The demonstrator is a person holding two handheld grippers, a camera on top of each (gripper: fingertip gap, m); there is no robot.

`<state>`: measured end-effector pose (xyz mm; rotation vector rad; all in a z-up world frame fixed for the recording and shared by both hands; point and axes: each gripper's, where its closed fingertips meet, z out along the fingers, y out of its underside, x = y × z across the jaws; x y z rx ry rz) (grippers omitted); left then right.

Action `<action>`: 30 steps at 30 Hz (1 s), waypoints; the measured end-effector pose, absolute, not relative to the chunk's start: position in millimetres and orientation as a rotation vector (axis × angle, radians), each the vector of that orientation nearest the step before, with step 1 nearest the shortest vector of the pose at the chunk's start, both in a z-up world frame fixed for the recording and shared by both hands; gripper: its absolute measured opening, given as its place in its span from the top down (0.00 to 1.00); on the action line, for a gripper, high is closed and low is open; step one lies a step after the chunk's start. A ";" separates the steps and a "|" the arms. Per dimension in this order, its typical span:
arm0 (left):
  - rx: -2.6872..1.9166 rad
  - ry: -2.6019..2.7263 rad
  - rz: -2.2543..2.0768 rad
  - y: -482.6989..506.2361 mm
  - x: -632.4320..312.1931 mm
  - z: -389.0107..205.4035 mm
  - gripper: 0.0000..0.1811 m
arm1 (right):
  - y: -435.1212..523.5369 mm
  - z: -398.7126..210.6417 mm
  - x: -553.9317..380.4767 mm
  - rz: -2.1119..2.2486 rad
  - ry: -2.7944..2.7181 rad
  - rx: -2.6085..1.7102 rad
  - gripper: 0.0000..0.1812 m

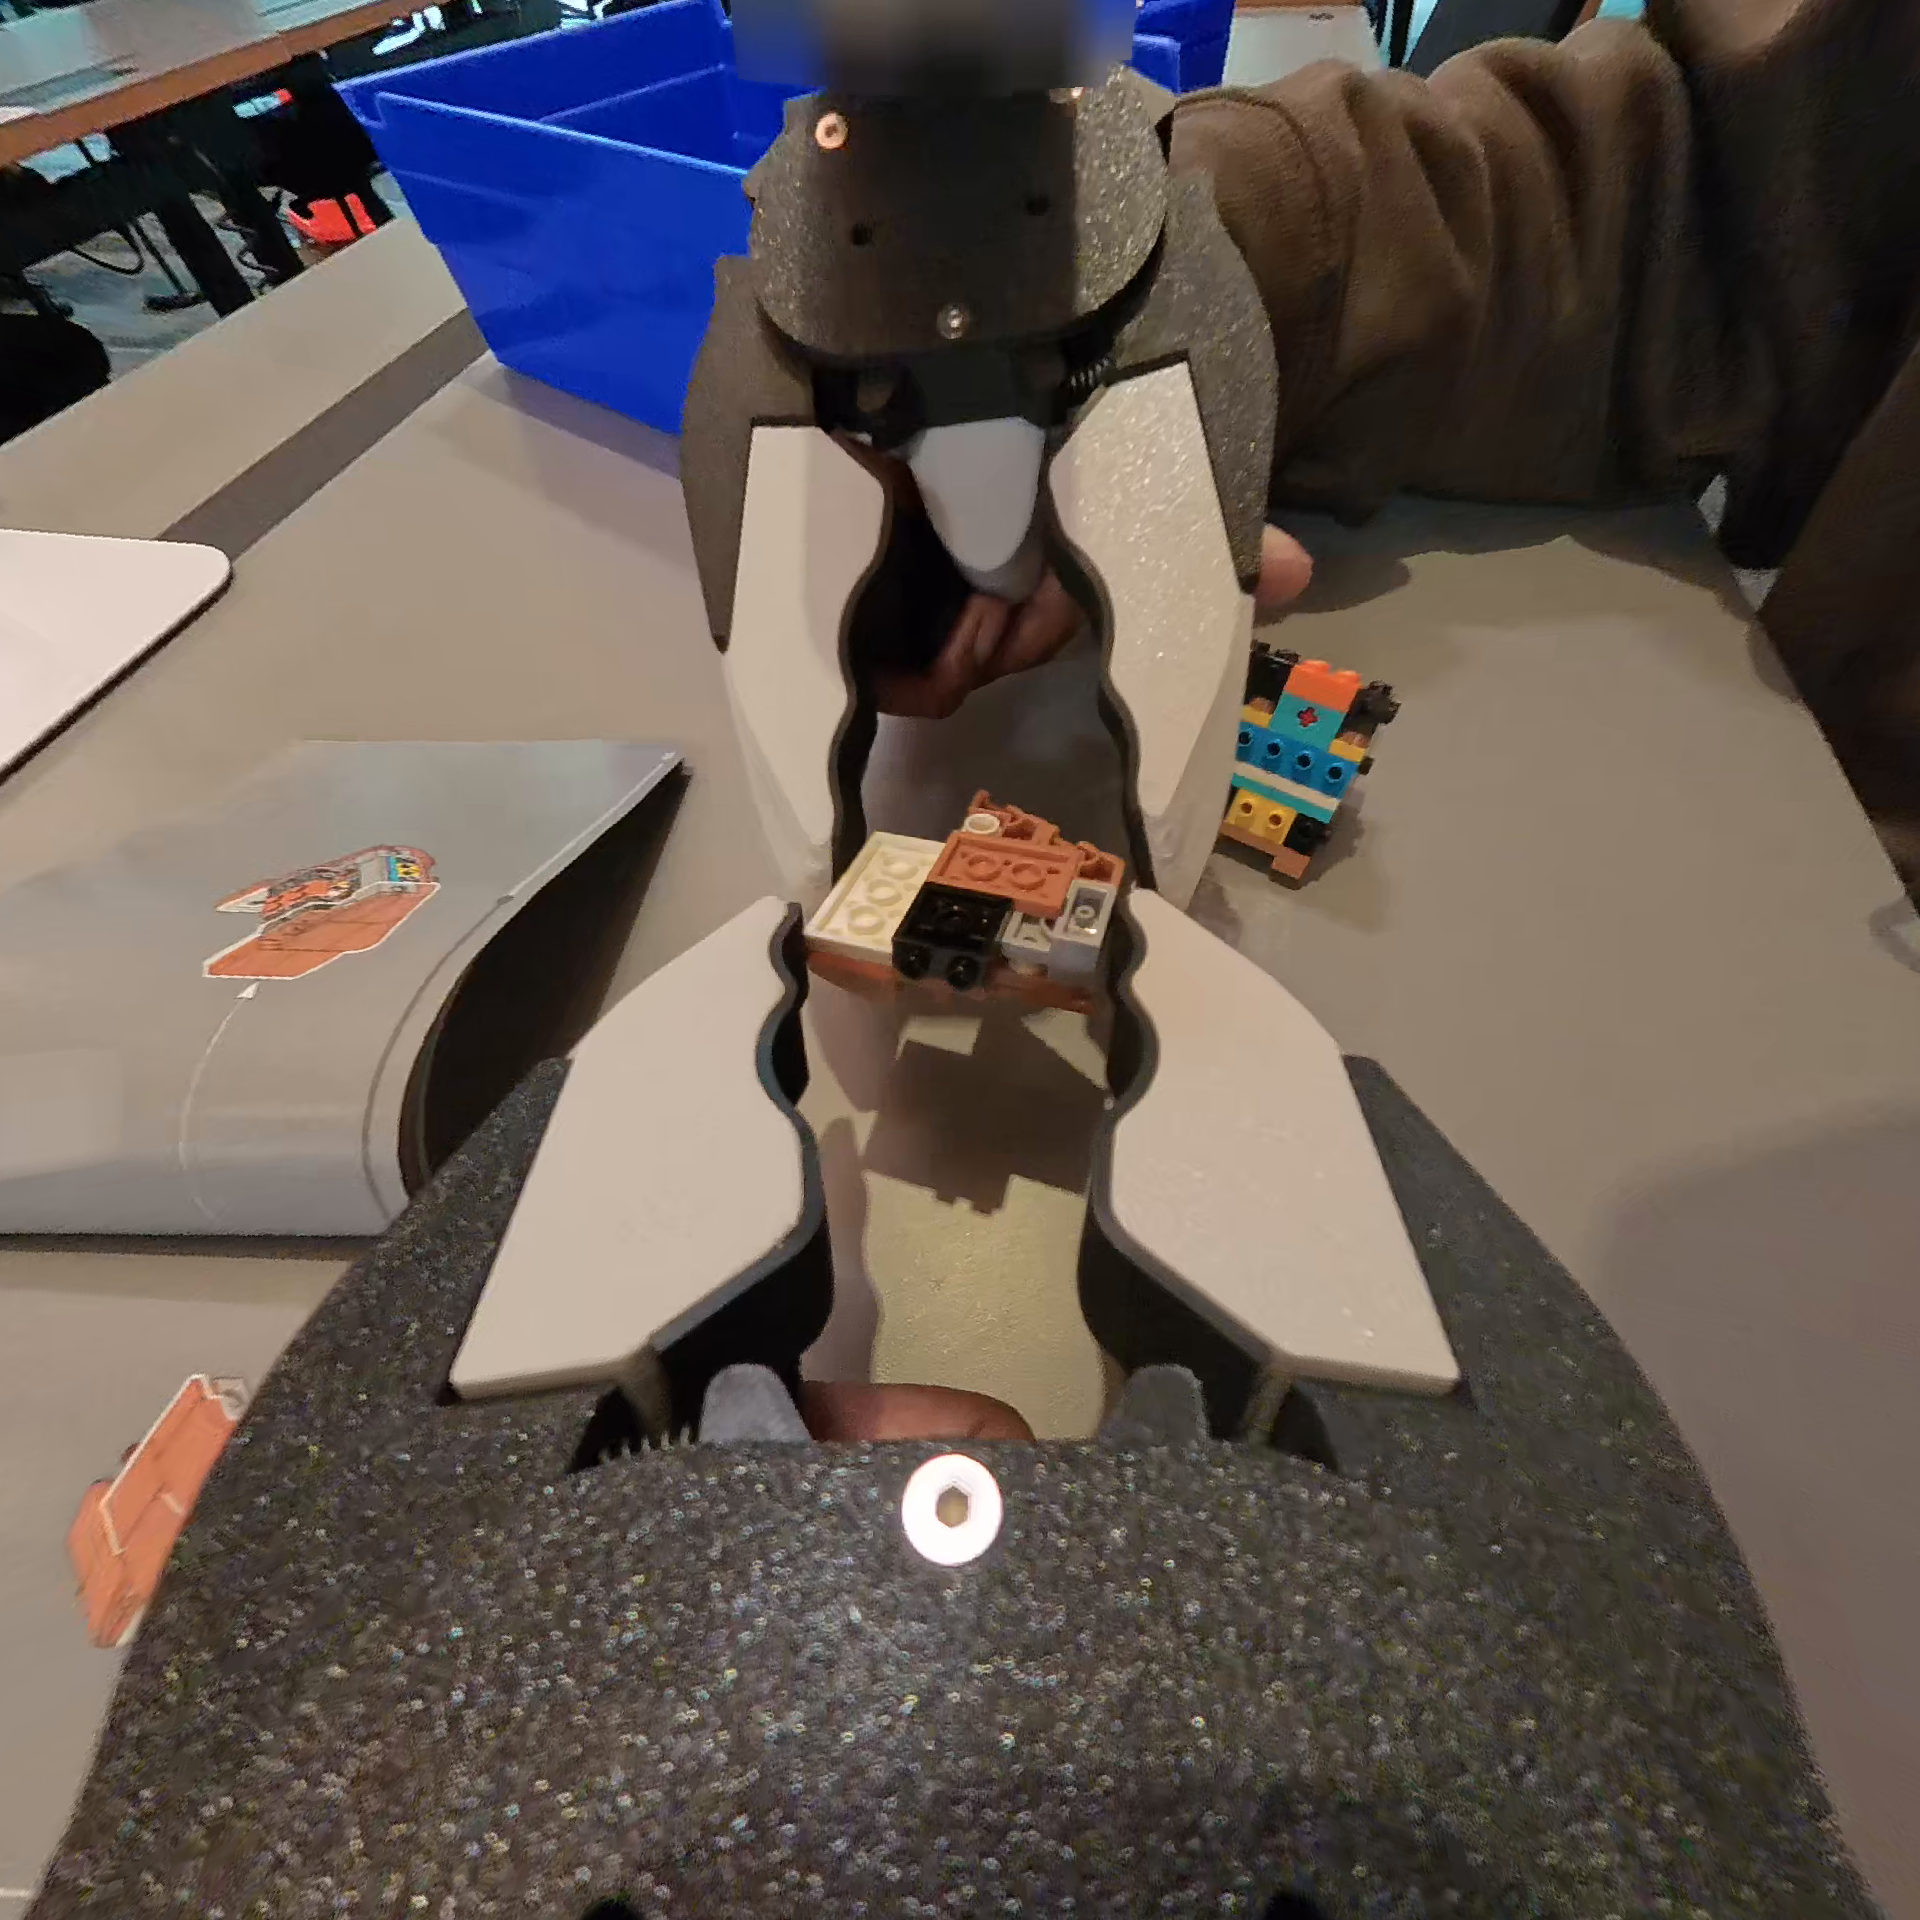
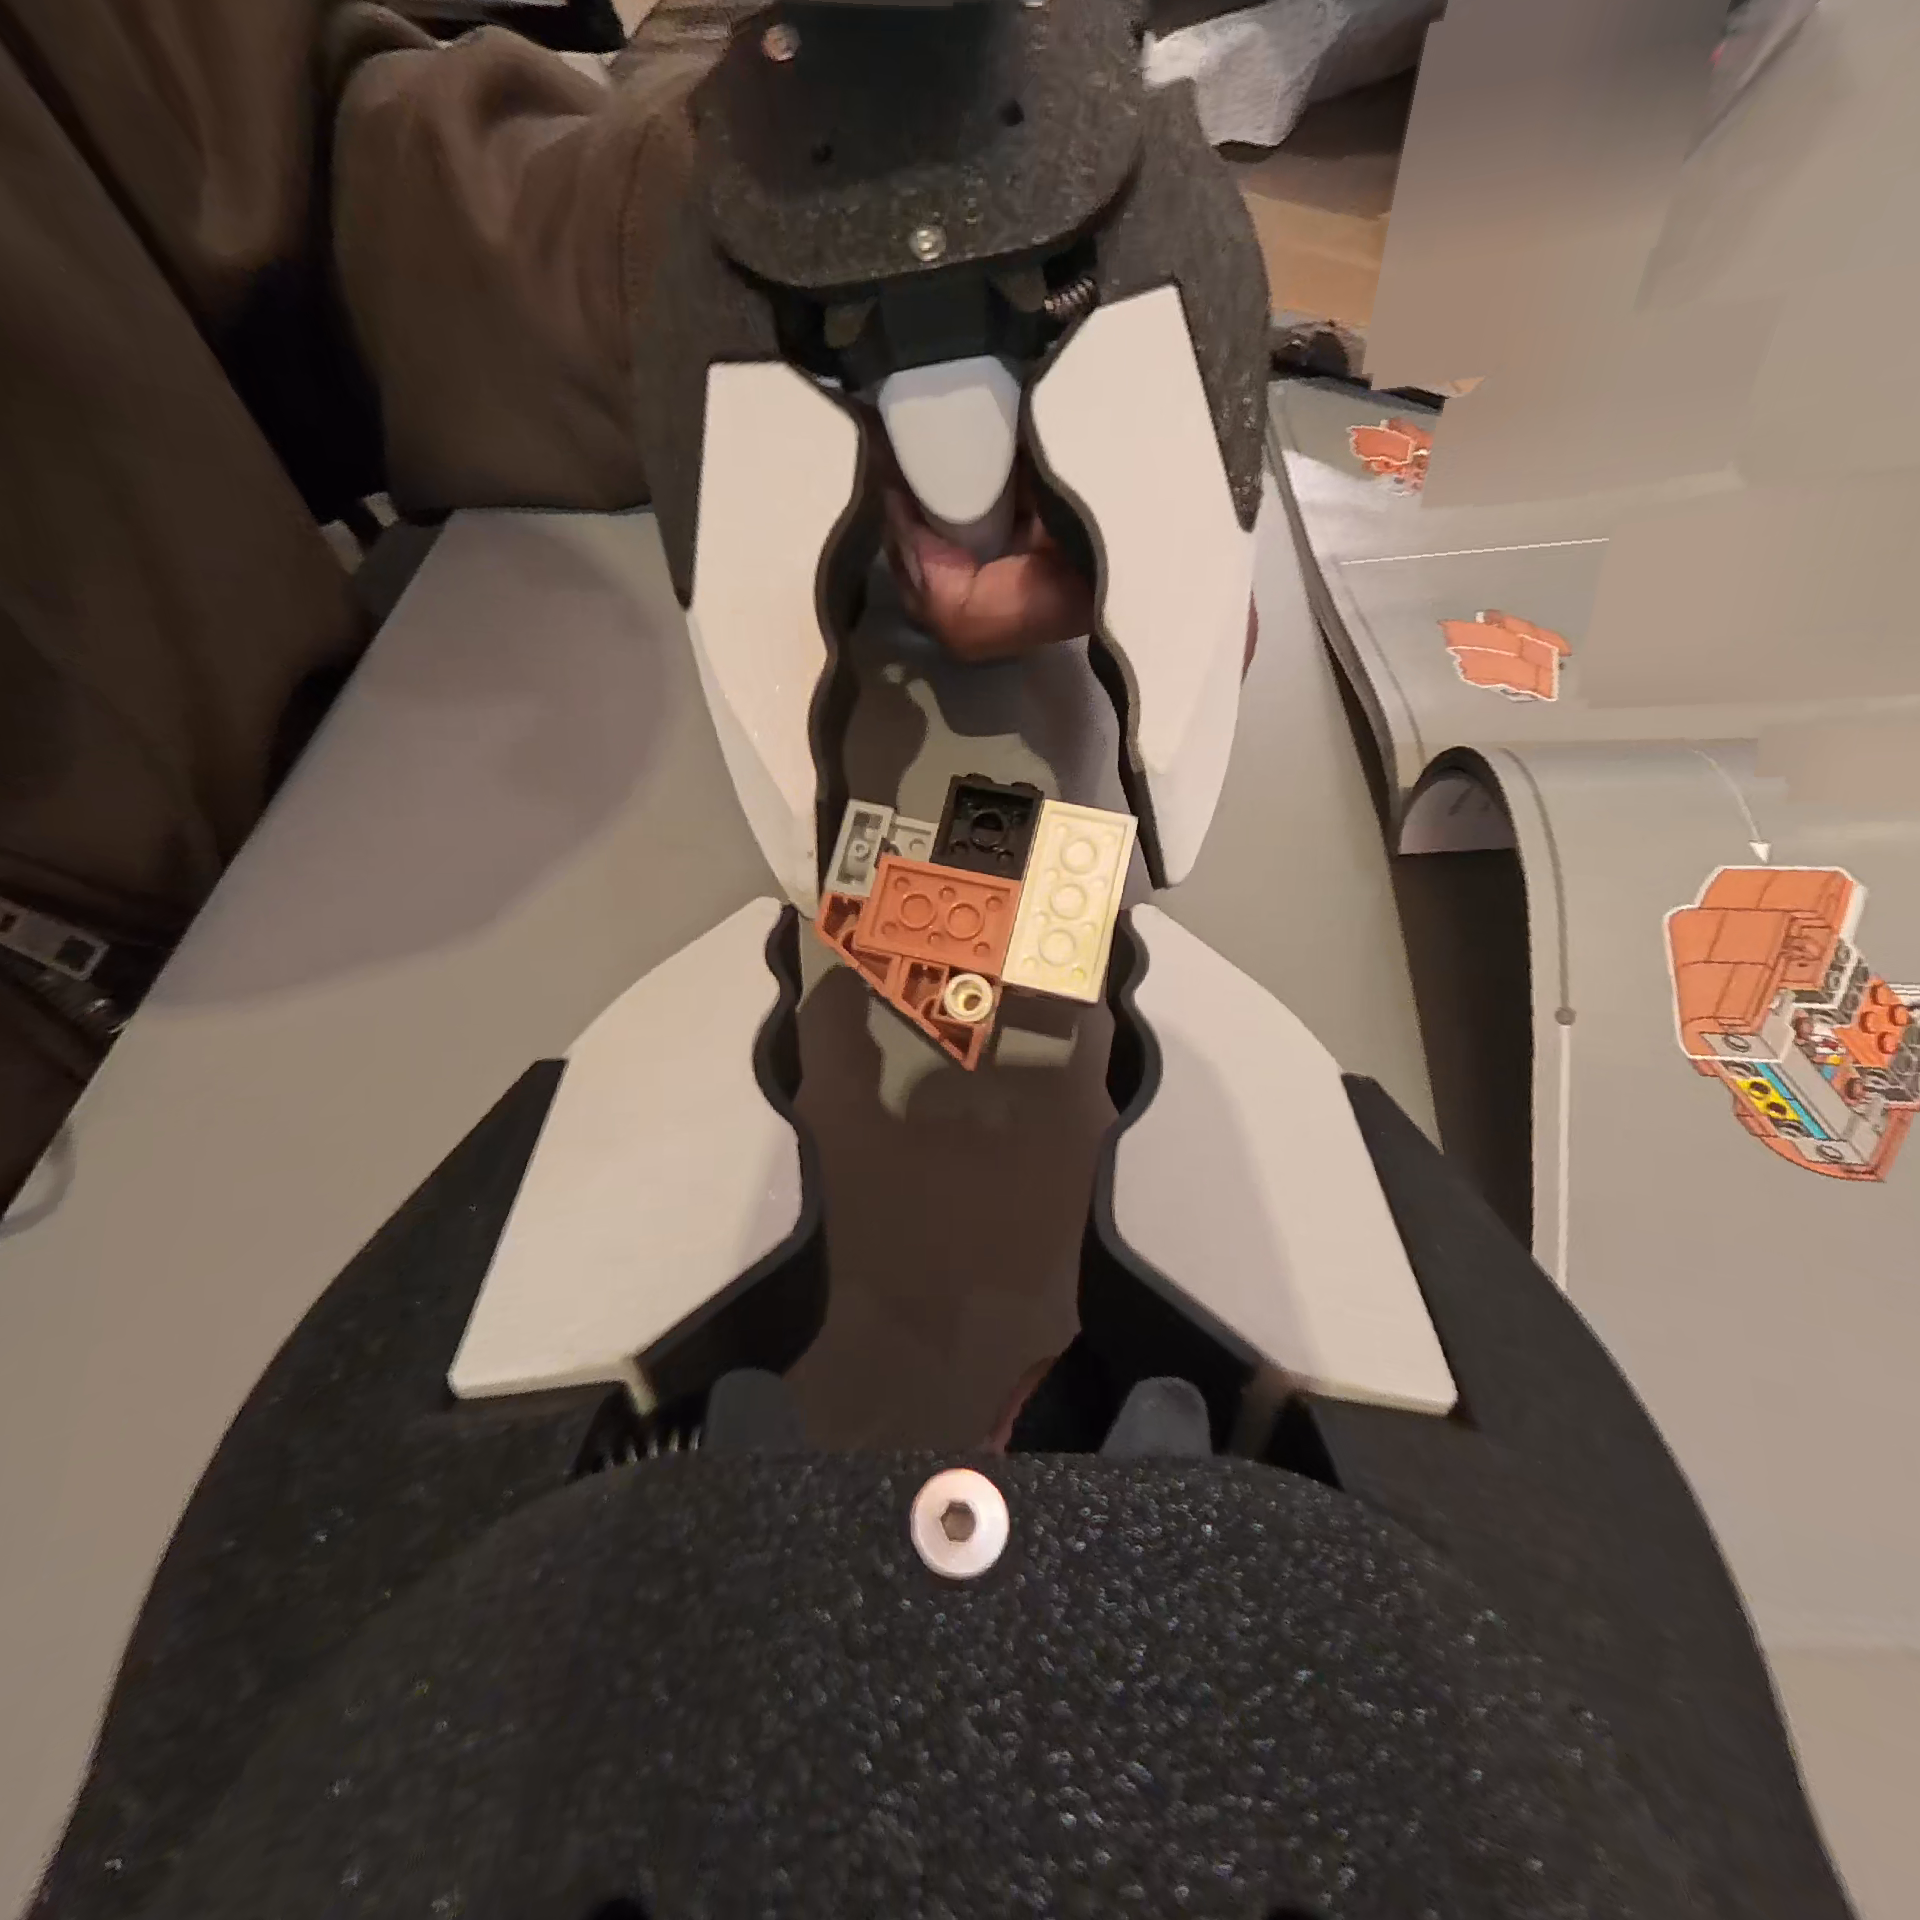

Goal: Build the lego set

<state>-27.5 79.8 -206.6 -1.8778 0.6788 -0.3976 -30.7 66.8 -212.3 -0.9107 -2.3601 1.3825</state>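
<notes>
Centrally, both wrist views show a small lego assembly (image 1: 961,914) held above the grey bench (image 1: 1558,1039) between two opposed grippers. It comprises a cream plate (image 2: 1070,914), a reddish-brown plate (image 2: 940,920) with studs, a black brick (image 2: 985,821), light grey pieces (image 2: 868,836) and a brown angled base carrying a small cream round stud (image 2: 968,1000). Its shadow falls on the bench below, so it appears lifted clear of the surface. The left gripper (image 1: 961,935) has its jaws moderately apart, with both tips pressed against the sides of the assembly. The right gripper (image 2: 961,935) is likewise partly open, its tips meeting the assembly on either side. Each gripper faces the other, their tips nearly touching around the piece. A second, multicoloured lego block (image 1: 1304,764) in blue, orange, yellow and black rests on the bench just beside the right gripper. An open instruction booklet (image 1: 312,987) with printed model drawings lies on the bench to the left, and a blue bin (image 1: 582,229) stands farther back. A brown sleeve (image 1: 1507,260) reaches in behind the right gripper.
</notes>
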 end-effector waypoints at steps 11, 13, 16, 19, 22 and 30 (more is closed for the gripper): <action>-1.871 0.656 -0.544 75.4 -20.8 -207.1 0.70 | 64.6 -219.4 -25.1 1.387 -2.411 -0.865 0.70; -1.863 0.645 -0.563 75.3 -20.5 -205.7 0.70 | 64.1 -220.6 -24.8 1.380 -2.417 -0.862 0.70; -1.848 0.621 -0.600 75.4 -19.8 -202.4 0.71 | 63.5 -221.7 -24.6 1.375 -2.420 -0.855 0.70; -1.839 0.607 -0.615 75.9 -20.1 -200.9 0.71 | 63.6 -221.4 -25.1 1.371 -2.415 -0.852 0.70; -1.818 0.586 -0.627 76.9 -20.9 -197.2 0.70 | 63.8 -219.3 -26.6 1.377 -2.396 -0.846 0.70; -1.730 0.481 -0.691 80.3 -27.5 -179.8 0.70 | 63.8 -214.9 -29.7 1.399 -2.355 -0.834 0.70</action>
